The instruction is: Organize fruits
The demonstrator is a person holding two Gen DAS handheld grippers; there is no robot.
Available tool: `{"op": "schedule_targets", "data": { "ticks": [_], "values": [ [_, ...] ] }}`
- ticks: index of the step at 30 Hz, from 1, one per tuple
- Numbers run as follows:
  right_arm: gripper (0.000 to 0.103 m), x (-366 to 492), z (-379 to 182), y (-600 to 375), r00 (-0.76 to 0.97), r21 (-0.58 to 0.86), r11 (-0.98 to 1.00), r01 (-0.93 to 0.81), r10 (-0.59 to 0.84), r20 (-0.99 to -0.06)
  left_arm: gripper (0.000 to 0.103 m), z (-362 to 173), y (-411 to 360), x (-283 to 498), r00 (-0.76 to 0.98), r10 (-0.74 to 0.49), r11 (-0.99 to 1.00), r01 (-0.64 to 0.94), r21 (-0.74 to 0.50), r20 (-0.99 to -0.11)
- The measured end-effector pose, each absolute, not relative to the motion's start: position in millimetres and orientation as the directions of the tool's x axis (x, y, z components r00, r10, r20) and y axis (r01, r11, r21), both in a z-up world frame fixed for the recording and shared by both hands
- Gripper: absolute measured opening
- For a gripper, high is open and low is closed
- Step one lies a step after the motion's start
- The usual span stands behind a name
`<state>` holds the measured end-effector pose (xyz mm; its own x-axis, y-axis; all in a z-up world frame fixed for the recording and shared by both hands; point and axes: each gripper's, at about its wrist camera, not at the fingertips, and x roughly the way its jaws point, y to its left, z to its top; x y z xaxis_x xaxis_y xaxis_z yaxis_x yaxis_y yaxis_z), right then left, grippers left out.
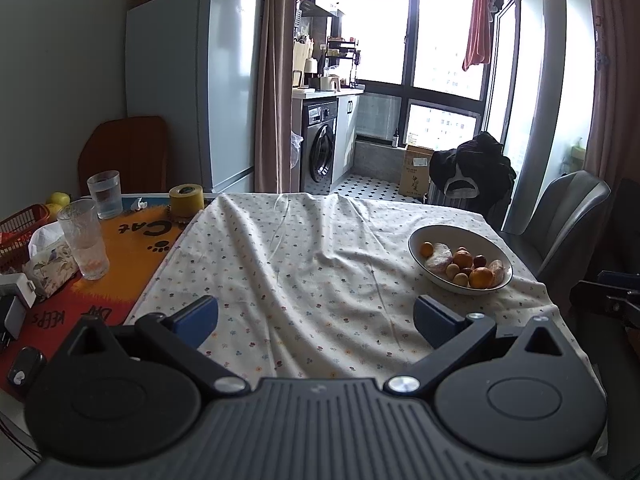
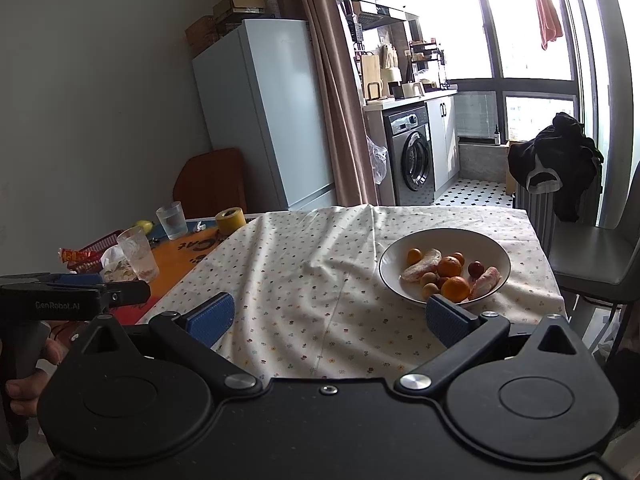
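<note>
A white bowl (image 1: pixel 436 234) (image 2: pixel 424 240) stands on the flowered tablecloth at the right. It holds several fruits: oranges (image 1: pixel 481 277) (image 2: pixel 449 267), small round yellow-brown fruits (image 1: pixel 459 279), a dark red one (image 2: pixel 475 268) and peeled pinkish segments (image 1: pixel 439 257) (image 2: pixel 421 268). My left gripper (image 1: pixel 316 320) hangs open over bare cloth, left of and short of the bowl. My right gripper (image 2: pixel 330 318) is open too, its right blue pad (image 2: pixel 448 320) just before the bowl's near rim. Nothing sits between either pair of fingers.
On the left, an orange mat carries two glasses (image 1: pixel 84 240) (image 1: pixel 105 194), a yellow tape roll (image 1: pixel 186 200), a tissue box (image 1: pixel 50 260) and a red basket (image 1: pixel 18 228) with yellow fruit (image 1: pixel 59 199) behind. A grey chair (image 1: pixel 568 216) stands right of the table. A hand (image 2: pixel 24 384) holds the left gripper's handle.
</note>
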<state>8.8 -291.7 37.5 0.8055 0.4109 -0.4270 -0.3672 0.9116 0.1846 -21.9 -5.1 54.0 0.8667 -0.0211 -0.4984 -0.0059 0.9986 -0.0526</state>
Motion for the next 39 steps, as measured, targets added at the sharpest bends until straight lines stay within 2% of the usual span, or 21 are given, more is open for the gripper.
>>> {"op": "schedule_targets", "data": {
  "ticks": [39],
  "values": [
    [0.103, 8.4, 41.1, -299.9, 0.808, 0.198, 0.915, -0.352, 0.404, -0.429, 0.103, 60.0, -10.1, -22.9, 0.861, -0.044, 0.998, 0.019, -0.055, -0.506]
  ]
}}
